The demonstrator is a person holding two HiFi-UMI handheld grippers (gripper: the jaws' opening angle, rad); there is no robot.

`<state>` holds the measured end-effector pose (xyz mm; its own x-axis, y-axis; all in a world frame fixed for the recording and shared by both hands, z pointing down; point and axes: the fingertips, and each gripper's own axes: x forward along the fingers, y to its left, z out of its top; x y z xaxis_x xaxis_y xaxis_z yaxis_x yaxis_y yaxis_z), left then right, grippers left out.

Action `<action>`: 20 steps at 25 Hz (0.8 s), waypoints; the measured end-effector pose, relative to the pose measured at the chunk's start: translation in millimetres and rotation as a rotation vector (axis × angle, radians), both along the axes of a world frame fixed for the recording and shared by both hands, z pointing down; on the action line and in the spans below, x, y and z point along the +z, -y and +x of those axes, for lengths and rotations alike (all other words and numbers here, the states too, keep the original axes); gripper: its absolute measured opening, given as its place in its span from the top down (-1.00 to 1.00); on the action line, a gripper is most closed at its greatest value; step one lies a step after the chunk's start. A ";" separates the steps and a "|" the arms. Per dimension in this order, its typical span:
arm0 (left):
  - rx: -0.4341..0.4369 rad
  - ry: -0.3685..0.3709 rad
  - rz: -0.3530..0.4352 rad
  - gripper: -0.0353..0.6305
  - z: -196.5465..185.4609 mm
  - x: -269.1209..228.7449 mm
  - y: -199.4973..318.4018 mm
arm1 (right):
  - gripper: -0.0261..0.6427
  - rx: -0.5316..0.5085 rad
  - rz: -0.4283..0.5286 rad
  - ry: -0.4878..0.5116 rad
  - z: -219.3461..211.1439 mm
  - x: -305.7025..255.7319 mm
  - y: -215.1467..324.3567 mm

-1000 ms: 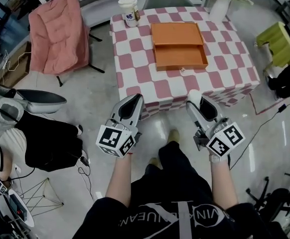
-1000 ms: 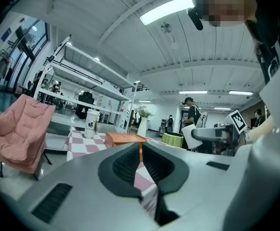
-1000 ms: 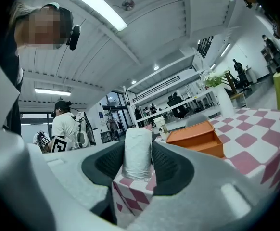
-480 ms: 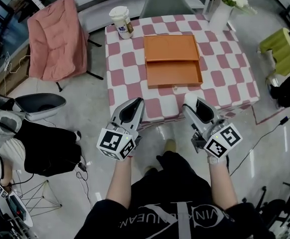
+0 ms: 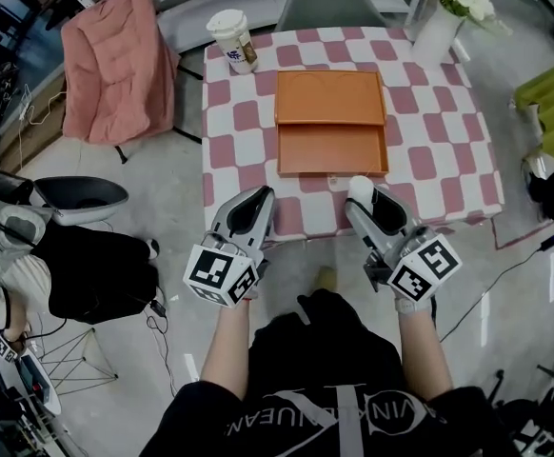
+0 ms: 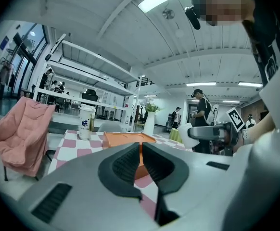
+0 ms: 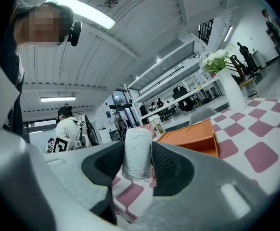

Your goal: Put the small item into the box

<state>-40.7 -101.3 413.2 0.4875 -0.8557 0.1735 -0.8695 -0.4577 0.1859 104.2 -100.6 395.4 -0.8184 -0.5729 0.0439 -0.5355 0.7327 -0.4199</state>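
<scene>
Left gripper point(image 5: 256, 198): the jaws are drawn together to a thin slit, and nothing is held between them. It is carried at the near edge of the table, left of the right gripper.
Right gripper point(image 5: 367, 204): the jaws are clamped on the small white roll, one pad pressed against each side.
Small white roll point(image 5: 359, 188): it is held upright between the right gripper's pads, with its top end protruding above them. In the head view it is seen just short of the near right corner of the box and outside it.
Box point(image 5: 331, 150): an orange box is placed near the middle of the table, with the open tray toward the person and the lid laid flat behind it. The tray interior is seen bare.
Table point(image 5: 429, 160): it is covered with a pink-and-white checked cloth.
Paper cup point(image 5: 232, 38): it is stood at the far left corner of the table, well apart from the box.
White vase point(image 5: 441, 29): it is stood at the far right corner, with flowers in it.
Pink chair point(image 5: 115, 60): it is set on the floor to the left of the table.
</scene>
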 end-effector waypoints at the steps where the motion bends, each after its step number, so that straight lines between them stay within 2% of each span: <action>1: -0.006 0.005 0.002 0.82 1.0 -0.4 0.6 | 0.41 -0.006 -0.001 0.004 0.2 0.8 2.1; 8: -0.035 0.030 -0.003 0.82 5.6 9.0 1.2 | 0.40 -0.042 -0.028 0.019 -0.2 13.5 6.4; 20: -0.035 -0.004 -0.022 0.82 -0.6 20.3 29.2 | 0.41 -0.059 -0.056 -0.029 -4.9 22.6 32.5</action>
<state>-41.3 -130.5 433.4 0.4580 -0.8683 0.1905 -0.8841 -0.4227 0.1993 99.3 -133.1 418.0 -0.8485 -0.5198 0.0993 -0.5049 0.7390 -0.4461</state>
